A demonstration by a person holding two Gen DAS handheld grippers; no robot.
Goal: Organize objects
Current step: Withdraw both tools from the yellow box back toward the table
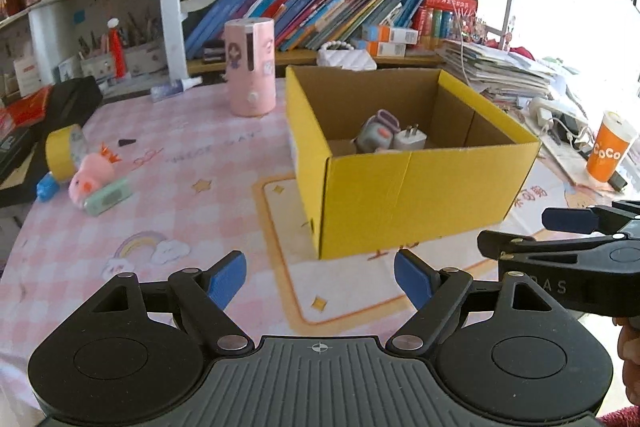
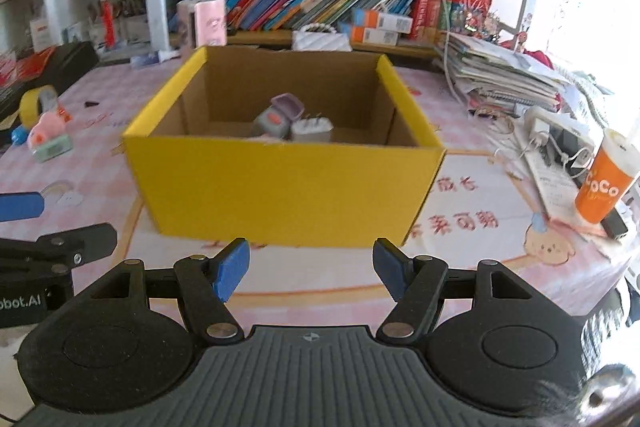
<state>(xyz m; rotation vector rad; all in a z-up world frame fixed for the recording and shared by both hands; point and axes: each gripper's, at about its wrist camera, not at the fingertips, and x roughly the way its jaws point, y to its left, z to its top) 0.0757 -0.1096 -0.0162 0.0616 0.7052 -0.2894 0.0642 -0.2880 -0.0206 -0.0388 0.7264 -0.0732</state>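
Yellow cardboard box (image 2: 280,187) sitting ahead of both tongs, white charger (image 1: 408,139) inside. Left gripper (image 1: 320,277) and right gripper (image 2: 310,271) hanging wide open, empty. Between pickups, likely; next, left gripper reaching far left for pink plush toy (image 1: 92,175).

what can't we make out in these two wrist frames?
- Floor of the yellow box: in both wrist views the near wall hides its front part; only a grey-purple gadget and a white plug show.
- Blue item, left wrist view: mostly behind the pink plush, identity unclear.
- Small black piece on the tablecloth: too small to identify.
- Right wrist view: box contents blurred.
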